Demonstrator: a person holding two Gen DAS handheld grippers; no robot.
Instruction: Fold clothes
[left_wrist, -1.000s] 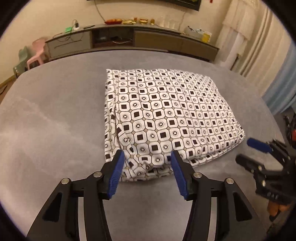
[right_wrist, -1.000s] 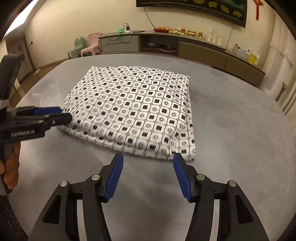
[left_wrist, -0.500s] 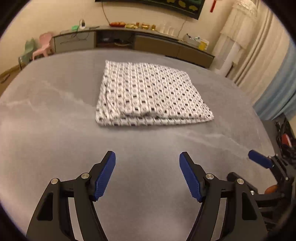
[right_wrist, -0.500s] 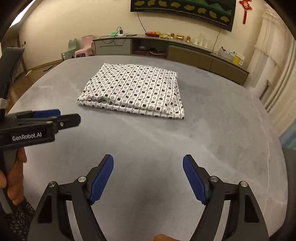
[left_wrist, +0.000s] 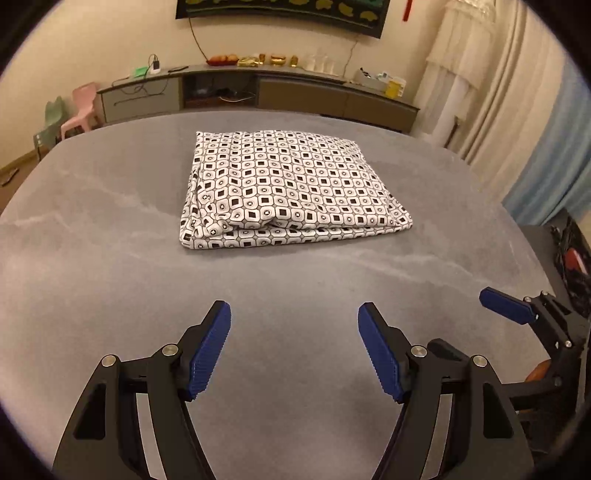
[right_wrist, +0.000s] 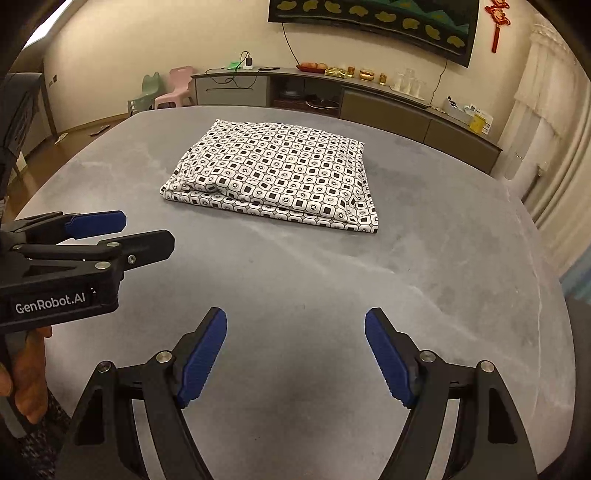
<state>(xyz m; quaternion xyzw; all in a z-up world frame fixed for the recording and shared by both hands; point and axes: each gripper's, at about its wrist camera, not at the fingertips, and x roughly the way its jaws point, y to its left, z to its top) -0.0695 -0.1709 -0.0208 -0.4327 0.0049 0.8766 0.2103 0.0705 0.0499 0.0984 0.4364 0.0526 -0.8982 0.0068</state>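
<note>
A folded garment (left_wrist: 288, 188) with a black-and-white square pattern lies flat in a neat rectangle on the grey table (left_wrist: 92, 258); the right wrist view shows the garment (right_wrist: 277, 173) from the other side. My left gripper (left_wrist: 294, 347) is open and empty, well short of the cloth's near edge. My right gripper (right_wrist: 295, 354) is also open with nothing between its blue pads. The right gripper (left_wrist: 517, 317) appears at the right edge of the left wrist view. The left gripper (right_wrist: 107, 236) shows at the left of the right wrist view, held by a hand (right_wrist: 26, 373).
A long low sideboard (right_wrist: 351, 99) with small items stands against the far wall. Small plastic chairs (left_wrist: 74, 110) sit at the left. Curtains (left_wrist: 498, 110) hang on the right. The table's rounded edge (right_wrist: 546, 258) curves close on the right.
Both grippers have drawn back from the garment's near edge and opened wider. The folded cloth stays in place on the table.
</note>
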